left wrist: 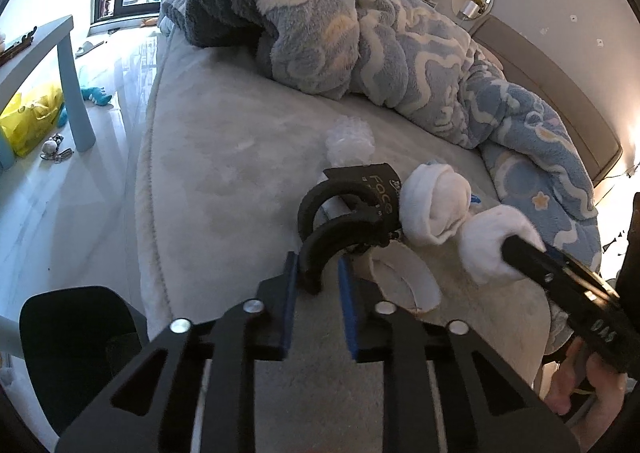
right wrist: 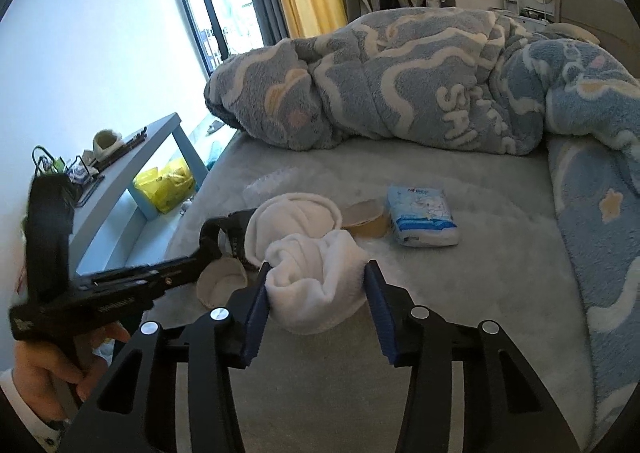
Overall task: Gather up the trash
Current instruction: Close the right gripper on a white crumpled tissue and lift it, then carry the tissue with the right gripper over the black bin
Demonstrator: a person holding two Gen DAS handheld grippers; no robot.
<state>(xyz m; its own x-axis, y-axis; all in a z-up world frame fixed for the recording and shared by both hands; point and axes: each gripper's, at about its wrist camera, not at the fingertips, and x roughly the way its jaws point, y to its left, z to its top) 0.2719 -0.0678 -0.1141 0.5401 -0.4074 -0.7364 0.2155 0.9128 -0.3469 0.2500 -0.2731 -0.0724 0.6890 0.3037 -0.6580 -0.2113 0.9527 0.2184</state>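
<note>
On the grey bed lie two rolled white socks (left wrist: 436, 209), a black paper bag (left wrist: 362, 209) with loop handles, two paper cup sleeves (right wrist: 366, 219), clear bubble wrap (left wrist: 350, 141) and a tissue pack (right wrist: 422, 219). My left gripper (left wrist: 318, 281) has its blue pads around a black bag handle (left wrist: 324, 249), nearly closed on it. My right gripper (right wrist: 316, 293) is shut on the nearer white sock (right wrist: 316, 281); in the left wrist view its black finger presses that sock (left wrist: 492, 249). The second sock (right wrist: 292, 225) lies just beyond.
A crumpled blue and white fleece blanket (right wrist: 420, 93) covers the bed's far half. A light blue side table (right wrist: 132, 181) stands left of the bed, with a yellow plastic bag (right wrist: 166, 187) under it. A black chair (left wrist: 76, 337) is at the near left.
</note>
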